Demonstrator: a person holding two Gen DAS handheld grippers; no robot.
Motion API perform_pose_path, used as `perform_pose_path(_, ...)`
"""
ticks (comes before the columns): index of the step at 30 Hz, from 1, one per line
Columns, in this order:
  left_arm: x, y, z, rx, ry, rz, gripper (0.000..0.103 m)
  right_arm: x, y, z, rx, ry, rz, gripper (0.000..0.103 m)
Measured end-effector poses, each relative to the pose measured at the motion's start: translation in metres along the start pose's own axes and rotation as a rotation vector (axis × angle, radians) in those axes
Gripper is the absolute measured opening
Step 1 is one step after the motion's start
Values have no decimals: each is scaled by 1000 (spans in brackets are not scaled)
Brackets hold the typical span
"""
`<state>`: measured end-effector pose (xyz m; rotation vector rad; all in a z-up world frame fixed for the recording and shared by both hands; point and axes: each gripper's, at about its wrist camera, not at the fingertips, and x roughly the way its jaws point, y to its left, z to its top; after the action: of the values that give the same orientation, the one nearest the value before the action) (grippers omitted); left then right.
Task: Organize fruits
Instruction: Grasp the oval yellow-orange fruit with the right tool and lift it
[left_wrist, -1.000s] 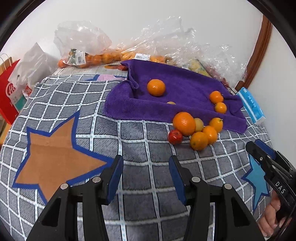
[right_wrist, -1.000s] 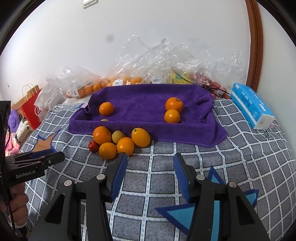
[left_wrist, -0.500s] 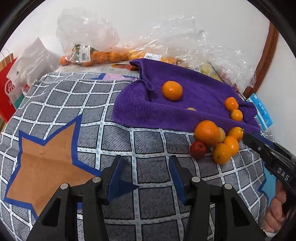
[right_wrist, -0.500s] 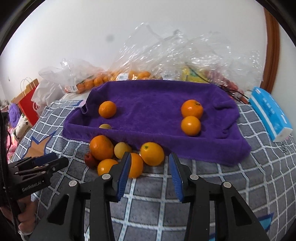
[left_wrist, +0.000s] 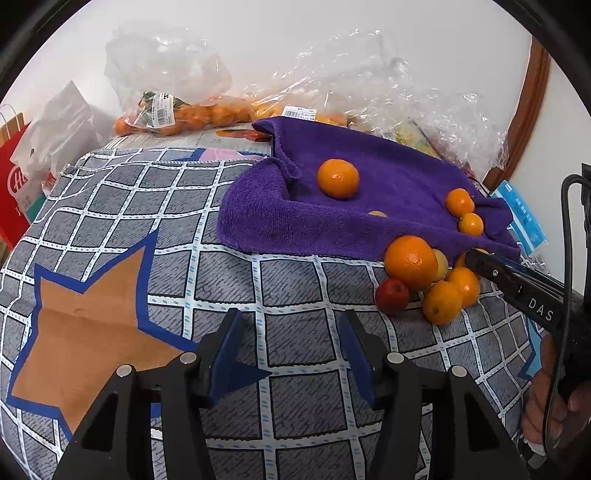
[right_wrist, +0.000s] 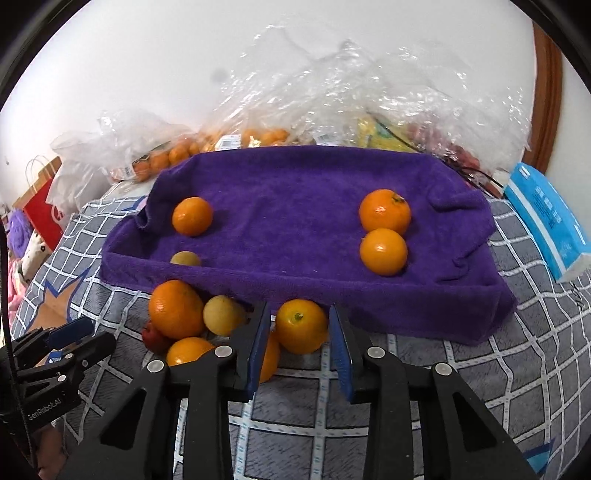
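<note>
From my right wrist camera, the small yellow fruit (right_wrist: 185, 258) on the purple towel (right_wrist: 295, 206) is half hidden behind the towel's raised front edge. My right gripper's (right_wrist: 299, 345) left finger (right_wrist: 255, 347) covers most of one orange (right_wrist: 269, 356). The red fruit (right_wrist: 155, 338) peeks out behind the large orange (right_wrist: 176, 309). The fruit inside the plastic bags (right_wrist: 332, 96) at the back is blurred. I cannot read the label on the blue packet (right_wrist: 546, 218).
</note>
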<state>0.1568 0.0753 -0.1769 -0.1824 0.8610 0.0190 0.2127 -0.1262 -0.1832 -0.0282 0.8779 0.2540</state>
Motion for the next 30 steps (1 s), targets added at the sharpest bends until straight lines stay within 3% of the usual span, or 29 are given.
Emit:
perform_pose_path(16,0,-1,0,7,1,-4,58,-9,-1,-5,-2,-21,5,29)
perform_pose_path(30,2,-4,1,31,10,7,62,-38,-27,-42,29,20,23,30)
